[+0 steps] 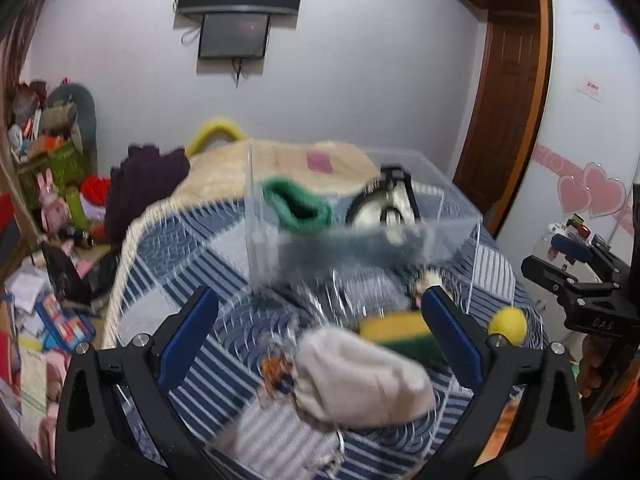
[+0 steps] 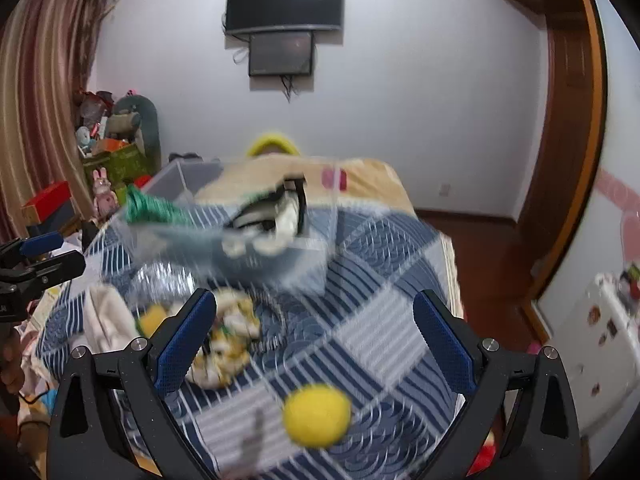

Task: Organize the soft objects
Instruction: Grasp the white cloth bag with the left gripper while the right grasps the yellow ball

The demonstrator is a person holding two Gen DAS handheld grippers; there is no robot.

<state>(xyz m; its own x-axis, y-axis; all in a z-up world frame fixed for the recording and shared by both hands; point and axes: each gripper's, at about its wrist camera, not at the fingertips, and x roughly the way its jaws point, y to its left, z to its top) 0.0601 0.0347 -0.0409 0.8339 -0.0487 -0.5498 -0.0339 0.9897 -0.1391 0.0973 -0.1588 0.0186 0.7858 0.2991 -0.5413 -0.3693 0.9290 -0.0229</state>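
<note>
A clear plastic box (image 1: 360,224) stands on the blue patterned bed cover (image 1: 192,256) and holds a green knit piece (image 1: 298,206), a grey cloth and a black-and-white soft item (image 1: 386,208). My left gripper (image 1: 320,320) is open above a white soft bundle (image 1: 360,380) and a yellow-green sponge (image 1: 394,330). A yellow ball (image 1: 507,325) lies to the right. In the right wrist view my right gripper (image 2: 316,328) is open, with the yellow ball (image 2: 317,416) below and between its fingers. The box (image 2: 240,232) is ahead of it. The frames are blurred.
A beige blanket (image 1: 280,160) and a dark purple garment (image 1: 148,184) lie at the bed's far end. Cluttered bins and toys (image 1: 52,152) fill the left floor. A patterned yellow soft item (image 2: 228,344) and a white cloth (image 2: 104,320) lie left of my right gripper. A door (image 1: 504,120) is at right.
</note>
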